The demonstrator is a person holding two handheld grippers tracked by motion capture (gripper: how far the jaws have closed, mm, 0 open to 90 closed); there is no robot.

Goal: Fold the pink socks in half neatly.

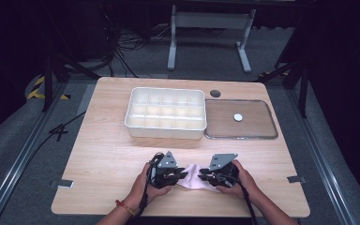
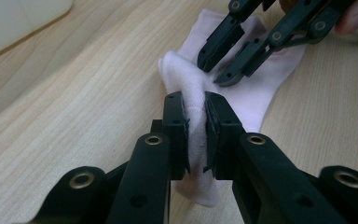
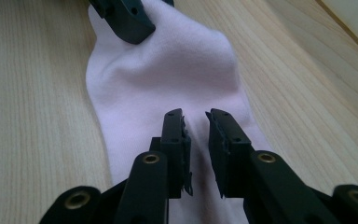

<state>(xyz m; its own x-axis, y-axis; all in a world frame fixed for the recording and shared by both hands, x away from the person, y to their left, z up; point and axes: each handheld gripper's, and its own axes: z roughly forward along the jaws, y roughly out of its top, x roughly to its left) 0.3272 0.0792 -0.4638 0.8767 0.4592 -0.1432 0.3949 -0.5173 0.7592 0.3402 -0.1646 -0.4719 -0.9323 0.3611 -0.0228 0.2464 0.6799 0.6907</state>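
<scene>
A pale pink sock [image 1: 194, 177] lies on the wooden table near its front edge, stretched between the two grippers. My left gripper [image 1: 183, 174] is shut on one end: in the left gripper view a bunched fold of the sock [image 2: 191, 79] is pinched between the pads of that gripper [image 2: 195, 126]. My right gripper [image 1: 204, 176] comes from the opposite side, and its jaws stand close together on the other end of the sock [image 3: 168, 79], with cloth in the narrow gap of that gripper [image 3: 196, 140]. Each hand holds its gripper low over the table.
A white tray [image 1: 165, 131] with several empty compartments stands at the table's middle back. To its right lies a flat clear tray [image 1: 241, 137] with a small white disc [image 1: 238, 117] in it. A dark round hole [image 1: 215, 93] sits behind it.
</scene>
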